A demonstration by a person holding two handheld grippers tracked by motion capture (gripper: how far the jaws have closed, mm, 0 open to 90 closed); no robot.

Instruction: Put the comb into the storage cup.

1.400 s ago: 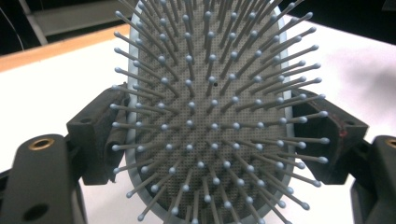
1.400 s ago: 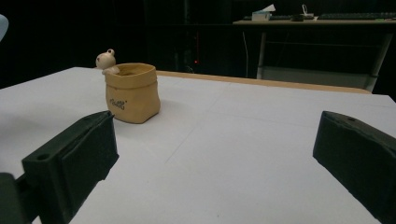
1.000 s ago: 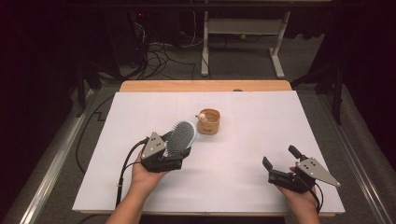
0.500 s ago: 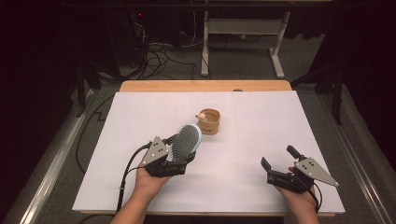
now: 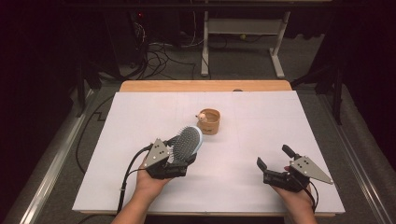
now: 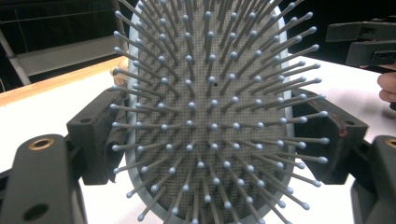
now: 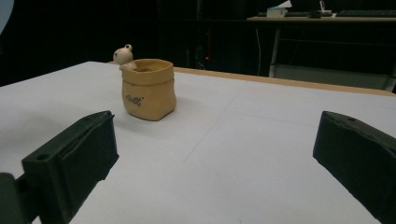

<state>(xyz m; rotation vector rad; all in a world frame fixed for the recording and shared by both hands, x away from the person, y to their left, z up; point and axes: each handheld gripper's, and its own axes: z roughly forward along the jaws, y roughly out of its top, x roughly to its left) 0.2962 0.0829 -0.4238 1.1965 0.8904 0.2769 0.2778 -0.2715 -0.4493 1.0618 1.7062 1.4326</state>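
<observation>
A light-blue oval hairbrush point(image 5: 187, 142) with grey bristles is held above the white table, clamped by its sides in my left gripper point(image 5: 180, 154). In the left gripper view the brush head point(image 6: 210, 112) faces the camera, both black jaws pressing its rim. A small tan pot point(image 5: 208, 121) with a little figure on its rim stands mid-table, just beyond the brush; in the right gripper view the pot point(image 7: 148, 88) sits ahead at left. My right gripper point(image 5: 275, 161) rests low at the front right, jaws wide apart with nothing between them.
The white table top point(image 5: 261, 112) has a wooden strip along its far edge. Behind it on the floor stand a grey desk frame point(image 5: 243, 37) and loose cables point(image 5: 163, 51). A black cable trails from the left gripper over the front edge.
My left hand has carried the brush a little to the right and toward the front edge, tilting its head closer to the pot. The right gripper has stayed put.
</observation>
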